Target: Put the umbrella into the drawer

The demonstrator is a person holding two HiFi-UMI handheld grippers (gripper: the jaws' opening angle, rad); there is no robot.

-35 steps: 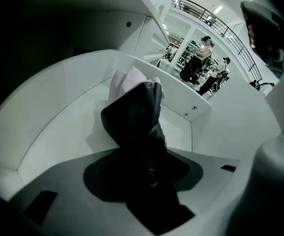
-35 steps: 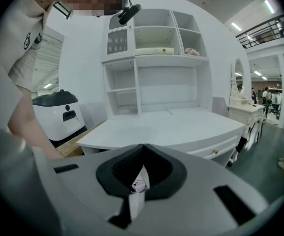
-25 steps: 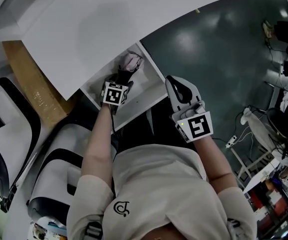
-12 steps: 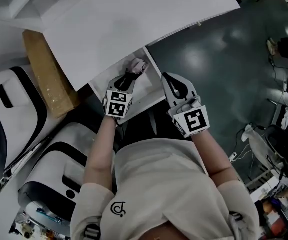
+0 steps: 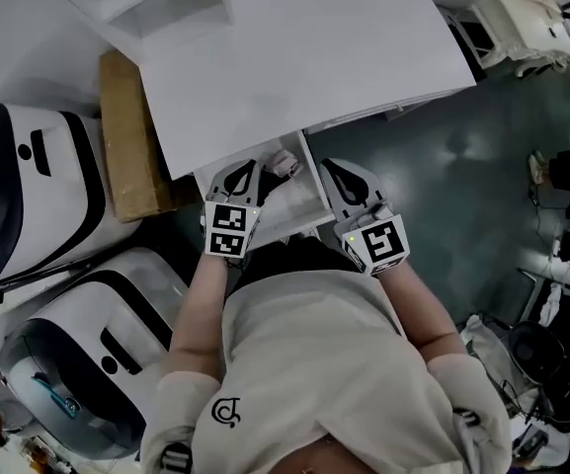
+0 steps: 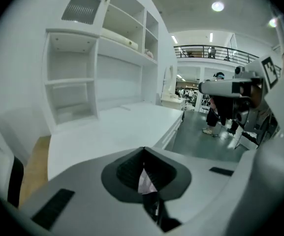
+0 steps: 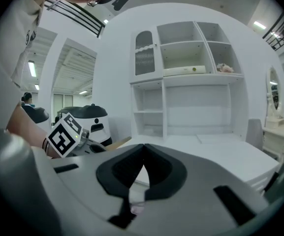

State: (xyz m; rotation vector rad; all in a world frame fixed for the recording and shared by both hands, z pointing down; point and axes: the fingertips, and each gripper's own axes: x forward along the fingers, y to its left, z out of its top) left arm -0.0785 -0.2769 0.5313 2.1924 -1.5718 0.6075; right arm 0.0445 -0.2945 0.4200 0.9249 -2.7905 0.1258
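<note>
White table (image 5: 294, 57) is stretching ahead of both claws, its drawer (image 5: 304, 197) hanging open beneath. The umbrella (image 5: 285, 163) is lying inside (just beside the left claw (image 5: 249, 165), its jaws just closed, empty); the right claw (image 5: 327, 163) is also pinching shut, empty.

We are seeing the open drawer (image 5: 300, 201), desk (image 5: 294, 77) edge overhanging its back, umbrella (image 5: 285, 162) lying there, left gripper (image 5: 242, 173) and right gripper (image 5: 332, 171) crowding its two sides.

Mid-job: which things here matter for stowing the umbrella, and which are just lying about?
Job: umbrella, already lying in the open drawer; drawer, under the white desk.
Lying about: cardboard box beside the desk; two white-and-black machines at the left.
</note>
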